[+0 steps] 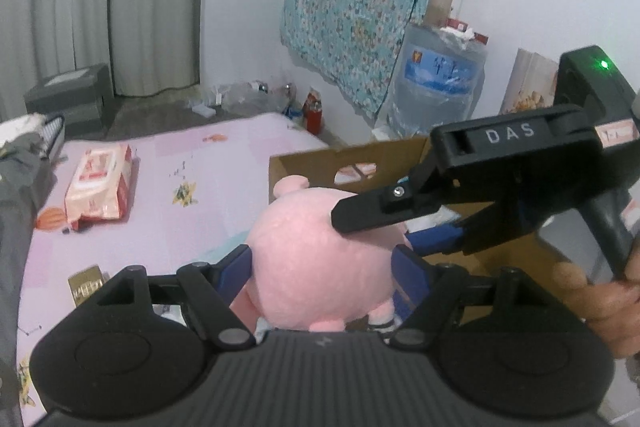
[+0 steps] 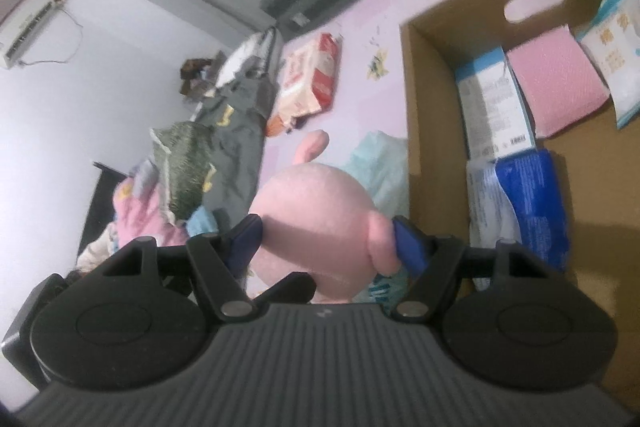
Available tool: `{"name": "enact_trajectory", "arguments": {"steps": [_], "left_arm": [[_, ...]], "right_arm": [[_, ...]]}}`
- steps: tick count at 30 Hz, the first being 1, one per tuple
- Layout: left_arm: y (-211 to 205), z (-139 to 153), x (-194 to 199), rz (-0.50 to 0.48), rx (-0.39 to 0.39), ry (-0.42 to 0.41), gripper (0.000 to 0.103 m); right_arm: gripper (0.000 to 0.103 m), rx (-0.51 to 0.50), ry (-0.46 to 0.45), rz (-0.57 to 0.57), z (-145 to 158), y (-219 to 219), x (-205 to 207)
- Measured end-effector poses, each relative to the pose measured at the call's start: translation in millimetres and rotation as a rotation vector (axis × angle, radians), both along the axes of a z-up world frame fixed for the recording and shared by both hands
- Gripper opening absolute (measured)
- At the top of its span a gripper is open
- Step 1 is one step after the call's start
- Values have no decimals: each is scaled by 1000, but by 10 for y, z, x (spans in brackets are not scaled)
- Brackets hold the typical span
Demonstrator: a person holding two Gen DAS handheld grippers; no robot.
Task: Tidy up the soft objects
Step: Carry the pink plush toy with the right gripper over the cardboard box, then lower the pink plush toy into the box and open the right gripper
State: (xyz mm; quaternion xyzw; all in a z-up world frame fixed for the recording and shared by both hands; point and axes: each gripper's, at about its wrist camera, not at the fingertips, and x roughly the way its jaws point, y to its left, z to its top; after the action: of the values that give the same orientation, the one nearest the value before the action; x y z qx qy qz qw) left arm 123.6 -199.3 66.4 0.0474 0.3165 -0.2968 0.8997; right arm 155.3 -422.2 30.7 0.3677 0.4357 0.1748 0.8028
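Pink plush toy (image 1: 316,267) sits pinched between my left claw (image 1: 324,269) and right claw (image 2: 328,243), both clamped on it for a steady two-sided carry, beside the cardboard box (image 2: 440,27) at the bed's (image 1: 160,227) far corner.

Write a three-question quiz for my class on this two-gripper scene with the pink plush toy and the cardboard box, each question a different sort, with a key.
1. True or false: only one gripper is clamped on the pink plush toy.
2. Multiple choice: the cardboard box is A) sealed shut, B) open with packets inside, C) open with nothing inside.
3. Short answer: what lies on the pink bed sheet, away from the box?

Key
1. False: the left gripper and the right gripper both press their blue pads on it.
2. B.
3. A red and white packet.
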Motion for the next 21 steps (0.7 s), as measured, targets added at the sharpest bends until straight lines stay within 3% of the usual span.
{"name": "enact_trajectory", "arguments": {"steps": [5, 10, 15, 21], "left_arm": [[-268, 168, -20, -33, -3, -15, 77], [-657, 176, 6, -91, 13, 0, 77], [-1034, 17, 98, -149, 34, 63, 77], [-1407, -378, 321, -211, 82, 199, 77]], "right_arm": [[71, 1, -48, -42, 197, -232, -138], [71, 11, -46, -115, 206, -598, -305], [72, 46, 10, -190, -5, -1010, -397], [72, 42, 111, -255, -441, -1378, -358]]}}
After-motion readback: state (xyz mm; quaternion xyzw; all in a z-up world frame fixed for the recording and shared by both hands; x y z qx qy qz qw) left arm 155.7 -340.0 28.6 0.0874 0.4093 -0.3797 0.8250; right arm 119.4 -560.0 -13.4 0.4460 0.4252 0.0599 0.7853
